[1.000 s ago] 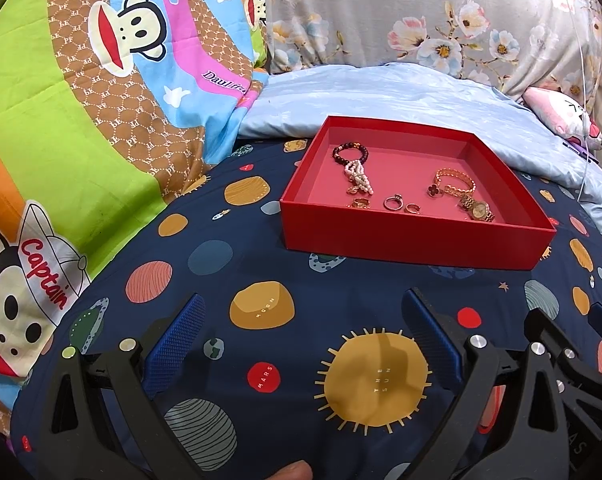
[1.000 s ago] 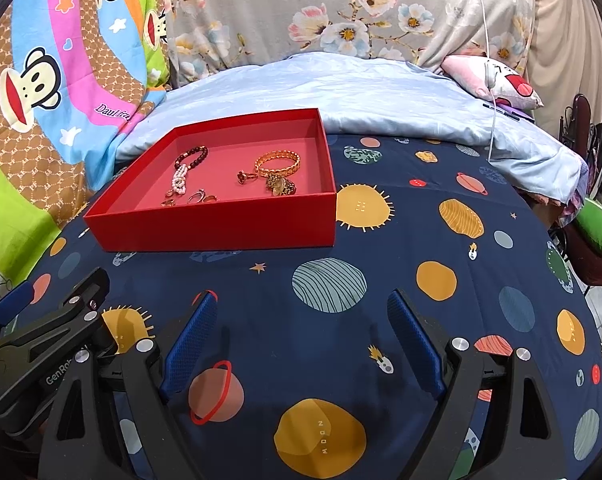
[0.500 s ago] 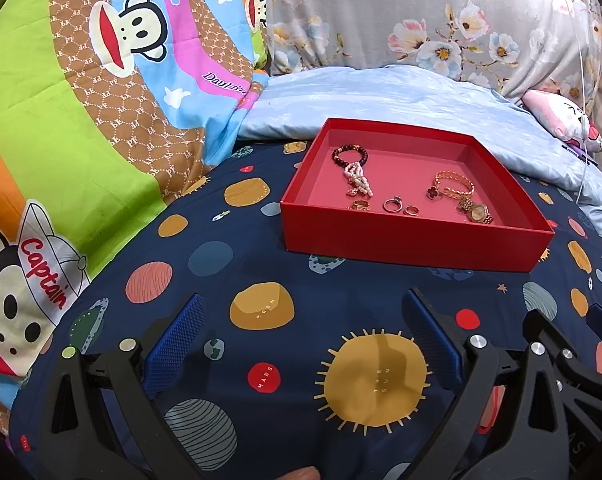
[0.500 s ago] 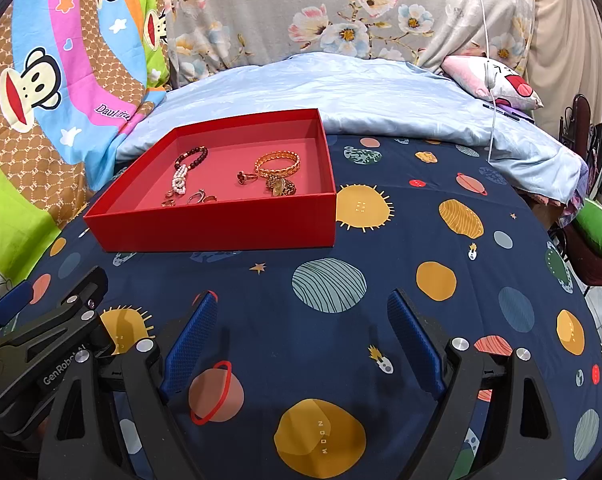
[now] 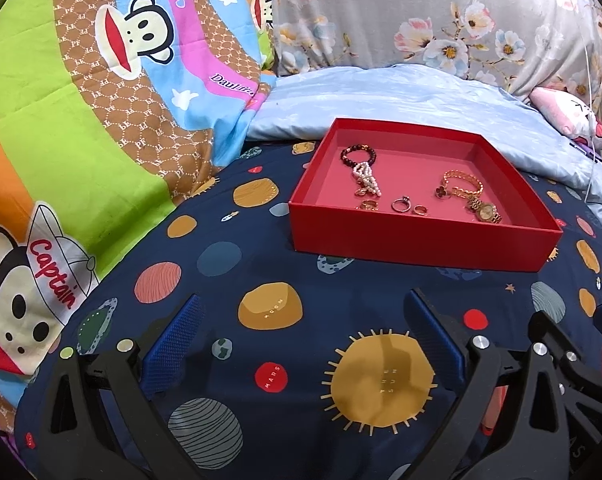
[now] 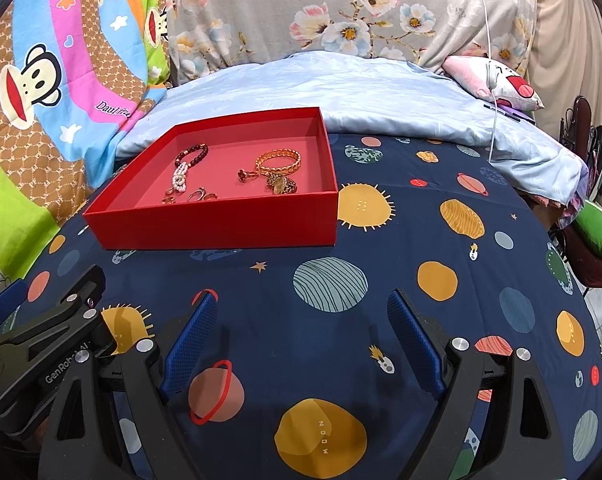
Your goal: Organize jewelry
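A red tray [image 5: 421, 242] [image 6: 221, 228] sits on the planet-print bedsheet. Inside lie a dark bead bracelet [image 5: 358, 154] [image 6: 193, 153], a pearl string [image 5: 365, 175] [image 6: 179, 176], three rings [image 5: 401, 204] [image 6: 197, 195], a gold bangle [image 5: 463, 182] [image 6: 279, 162] and a gold watch [image 5: 485, 211] [image 6: 281, 185]. My left gripper [image 5: 305, 300] hovers open over the sheet, short of the tray's near wall, nothing between its blue pads. My right gripper [image 6: 301, 298] is open too, empty, nearer than the tray's right corner. The left gripper's body shows at the right view's lower left.
A cartoon-monkey quilt [image 5: 81, 120] rises on the left. A pale blue blanket [image 6: 361, 88] and floral pillows [image 6: 341, 8] lie behind the tray. A pink plush [image 6: 497, 80] and a white cable [image 6: 491, 60] are at the back right. The bed edge drops off at right.
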`<control>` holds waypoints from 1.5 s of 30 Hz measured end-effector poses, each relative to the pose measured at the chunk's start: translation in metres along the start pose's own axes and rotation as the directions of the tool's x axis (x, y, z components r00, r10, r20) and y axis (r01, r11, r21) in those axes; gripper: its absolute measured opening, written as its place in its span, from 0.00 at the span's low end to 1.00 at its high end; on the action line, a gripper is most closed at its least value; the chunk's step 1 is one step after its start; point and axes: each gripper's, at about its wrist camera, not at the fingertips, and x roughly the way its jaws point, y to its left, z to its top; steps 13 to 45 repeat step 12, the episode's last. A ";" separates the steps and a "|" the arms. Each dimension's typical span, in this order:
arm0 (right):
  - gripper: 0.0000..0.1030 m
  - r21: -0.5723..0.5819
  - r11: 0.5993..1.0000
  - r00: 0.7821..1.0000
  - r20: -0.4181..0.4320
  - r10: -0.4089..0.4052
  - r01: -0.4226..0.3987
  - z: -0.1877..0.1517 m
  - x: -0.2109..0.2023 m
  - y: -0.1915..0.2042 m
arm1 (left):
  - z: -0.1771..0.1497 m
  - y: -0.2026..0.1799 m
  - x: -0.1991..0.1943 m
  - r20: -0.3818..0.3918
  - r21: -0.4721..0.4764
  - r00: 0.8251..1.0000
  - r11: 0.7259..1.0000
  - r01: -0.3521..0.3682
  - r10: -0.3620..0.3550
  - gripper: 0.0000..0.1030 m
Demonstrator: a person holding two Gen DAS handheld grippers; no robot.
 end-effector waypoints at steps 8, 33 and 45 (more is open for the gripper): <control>0.83 0.005 1.000 1.000 -0.006 0.000 0.000 -0.001 0.001 -0.001 | 0.001 0.001 0.006 -0.030 -0.002 0.999 0.999 0.032 -0.032 0.95; 0.83 0.001 1.000 1.000 -0.002 -0.001 0.001 -0.001 0.000 0.000 | 0.001 0.001 0.005 -0.024 -0.002 0.999 1.000 0.022 -0.022 0.95; 0.83 0.001 1.000 1.000 -0.002 -0.001 0.001 -0.001 0.000 0.000 | 0.001 0.001 0.005 -0.024 -0.002 0.999 1.000 0.022 -0.022 0.95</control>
